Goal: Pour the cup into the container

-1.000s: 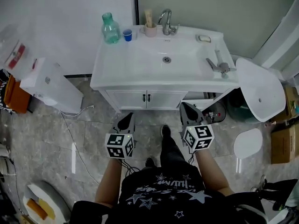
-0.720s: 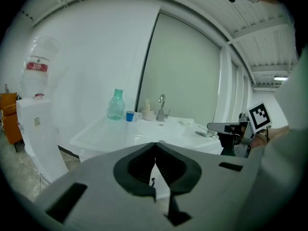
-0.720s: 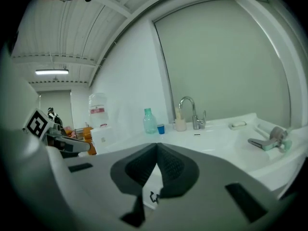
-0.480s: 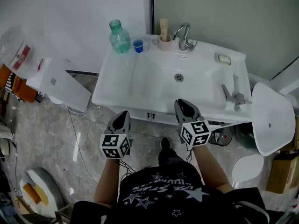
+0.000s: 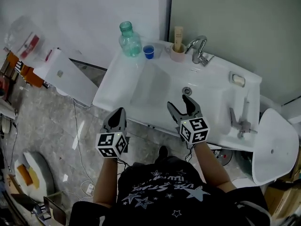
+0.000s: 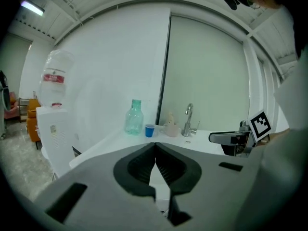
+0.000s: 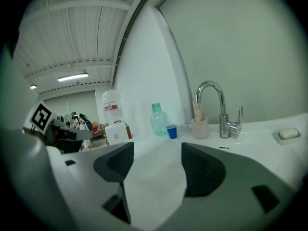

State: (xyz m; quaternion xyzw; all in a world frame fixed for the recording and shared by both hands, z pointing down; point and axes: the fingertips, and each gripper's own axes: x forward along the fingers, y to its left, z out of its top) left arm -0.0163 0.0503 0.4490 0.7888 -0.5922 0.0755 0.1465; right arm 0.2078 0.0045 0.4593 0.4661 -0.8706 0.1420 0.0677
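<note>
- While both grippers hang over the near edge of the washbasin (image 5: pixel 141 86), the blue cup (image 5: pixel 148 52) stands upright on the far ledge. It is at eleven o'clock from the right gripper (image 5: pixel 179 101) and just beside the green bottle (image 5: pixel 129 40).
- The right gripper's tongs have just been opening and now stand spread, with nothing between them. The left gripper (image 5: pixel 118 113) is pressed together and empty.
- Reach in level and straddle the cup's middle. Pinch gently, because the thin wall looks likely to buckle and spill.

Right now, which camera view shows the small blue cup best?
The head view: the blue cup stands unobstructed on the sink, seen from above. Both gripper views show it small, side-on, beyond their jaws.
</note>
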